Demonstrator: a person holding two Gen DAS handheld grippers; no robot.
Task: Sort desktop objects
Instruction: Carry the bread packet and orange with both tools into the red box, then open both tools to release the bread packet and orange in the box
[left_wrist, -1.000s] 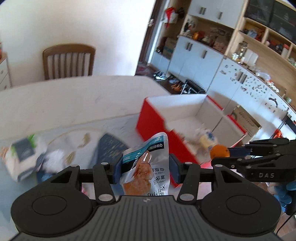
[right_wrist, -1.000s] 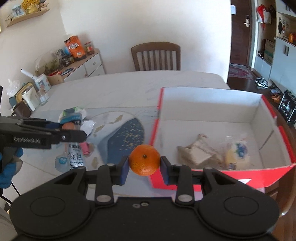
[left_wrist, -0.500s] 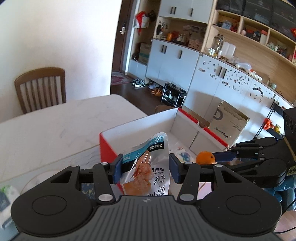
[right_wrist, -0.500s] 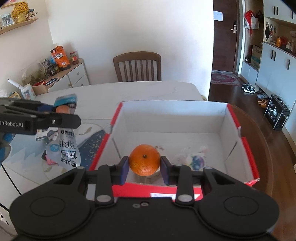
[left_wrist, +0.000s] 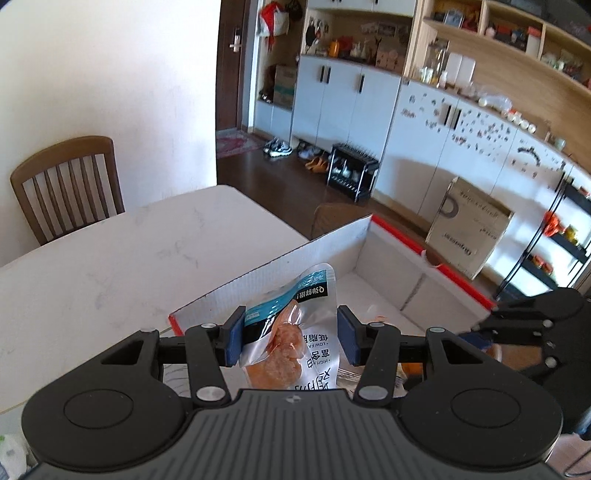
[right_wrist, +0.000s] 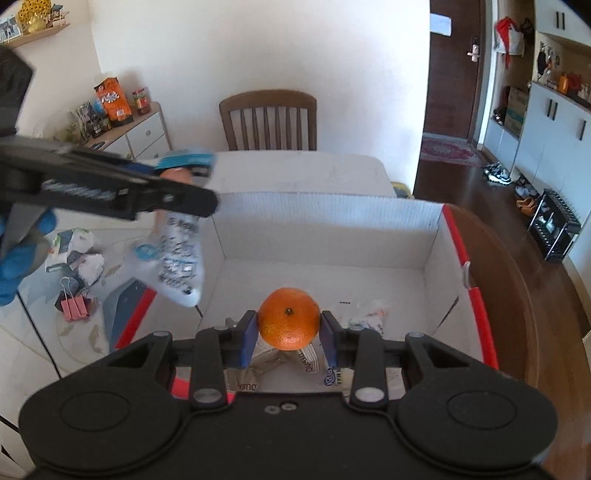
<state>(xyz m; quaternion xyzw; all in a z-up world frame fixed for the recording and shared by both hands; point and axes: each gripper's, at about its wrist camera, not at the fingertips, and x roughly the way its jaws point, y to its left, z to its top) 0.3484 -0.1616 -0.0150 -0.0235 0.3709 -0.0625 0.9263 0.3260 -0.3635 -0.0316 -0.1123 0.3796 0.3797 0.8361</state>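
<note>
My left gripper (left_wrist: 291, 334) is shut on a clear snack pouch (left_wrist: 295, 332) with a teal top and orange meat inside. It hangs over the near left corner of the red and white cardboard box (left_wrist: 391, 258). In the right wrist view that same pouch (right_wrist: 181, 258) dangles at the box's left wall, under the left gripper (right_wrist: 207, 205). My right gripper (right_wrist: 289, 332) is shut on an orange tangerine (right_wrist: 289, 318) and hovers over the inside of the box (right_wrist: 332, 225). Several packets (right_wrist: 369, 319) lie on the box floor.
On the white table (left_wrist: 92, 266) left of the box lie a pink binder clip (right_wrist: 75, 308), crumpled packets (right_wrist: 74, 251) and a blue patterned mat (right_wrist: 123, 302). A wooden chair (right_wrist: 267, 118) stands at the far side. A person's blue-gloved hand (right_wrist: 18, 258) holds the left gripper.
Both grippers have moved from over the cluttered table toward the box, each still holding its item. The tangerine now hangs over the box's inside, the pouch at its left wall.
</note>
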